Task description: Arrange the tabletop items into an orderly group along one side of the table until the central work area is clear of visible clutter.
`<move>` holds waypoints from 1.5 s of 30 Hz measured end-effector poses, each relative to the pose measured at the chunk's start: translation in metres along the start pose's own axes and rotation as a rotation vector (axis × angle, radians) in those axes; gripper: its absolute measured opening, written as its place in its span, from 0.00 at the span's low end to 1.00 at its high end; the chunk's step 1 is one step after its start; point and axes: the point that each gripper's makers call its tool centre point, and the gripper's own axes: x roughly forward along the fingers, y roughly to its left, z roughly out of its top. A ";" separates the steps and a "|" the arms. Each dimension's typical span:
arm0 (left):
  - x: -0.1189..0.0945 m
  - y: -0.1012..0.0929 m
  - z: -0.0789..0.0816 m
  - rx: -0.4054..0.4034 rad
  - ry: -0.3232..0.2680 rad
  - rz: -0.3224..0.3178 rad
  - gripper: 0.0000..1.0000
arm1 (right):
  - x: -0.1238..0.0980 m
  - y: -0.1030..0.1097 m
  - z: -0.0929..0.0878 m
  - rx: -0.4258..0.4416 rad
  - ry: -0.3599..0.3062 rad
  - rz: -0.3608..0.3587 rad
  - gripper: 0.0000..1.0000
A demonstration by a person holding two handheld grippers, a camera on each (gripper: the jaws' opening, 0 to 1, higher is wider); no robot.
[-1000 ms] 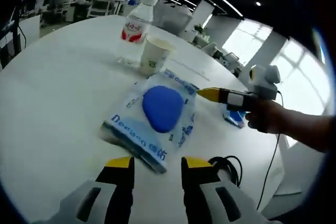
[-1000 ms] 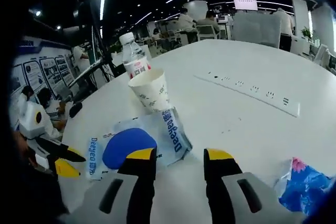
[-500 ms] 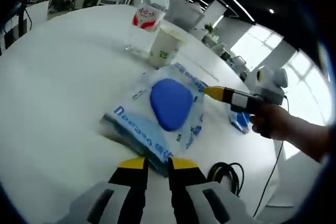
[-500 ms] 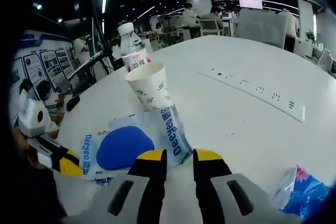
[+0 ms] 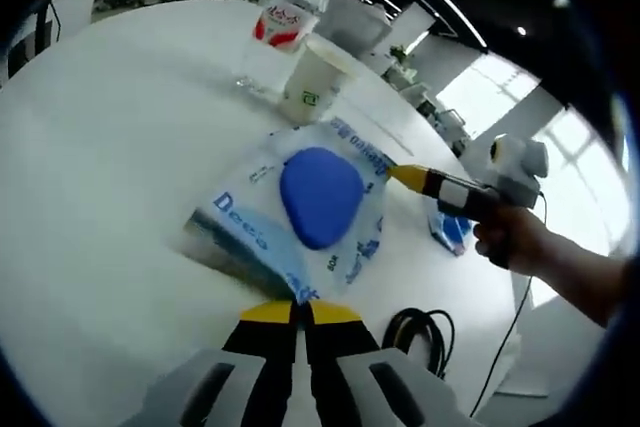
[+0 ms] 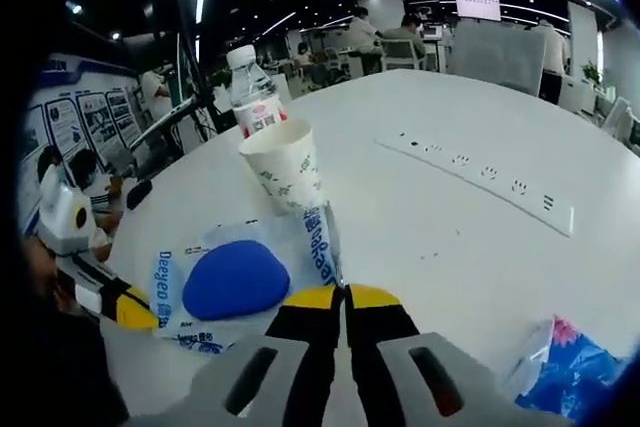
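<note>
— Changed since a second ago?
— Both sets of jaws, wide apart then, now pressed together on the wipes pack [image 5: 305, 212]. In the left gripper view, left gripper [image 5: 299, 313] pinching the pack's near edge; at right, right gripper [image 5: 402, 176] nipping its far right corner, held by a hand [image 5: 510, 239].
— And from the other side?
— In the right gripper view, left gripper [image 6: 132, 309] at far left on the pack's [image 6: 240, 277] left end; right gripper [image 6: 345, 297] clamped on its near right edge. Pack's edge lifted a little between those jaws, flat a second ago.
— Looks of the pack?
— Soft, pale blue and white wrapper, blue lettering along the borders, a rounded blue flap in the middle. Slightly crumpled at the pinched edges.
— Where on the table?
— On the white table [image 5: 110, 147], just near of the paper cup [image 5: 313, 80], with the water bottle [image 5: 282, 25] beyond and left of the cup. Black cable [image 5: 420, 332] coiled near right; a blue packet [image 6: 578, 372] lying well apart at far right in the right gripper view, a white power strip [image 6: 485, 175] farther back.
</note>
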 end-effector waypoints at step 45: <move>0.020 -0.052 0.092 0.551 -0.003 -0.121 0.00 | -0.111 -0.038 -0.043 0.235 -0.163 -0.231 0.00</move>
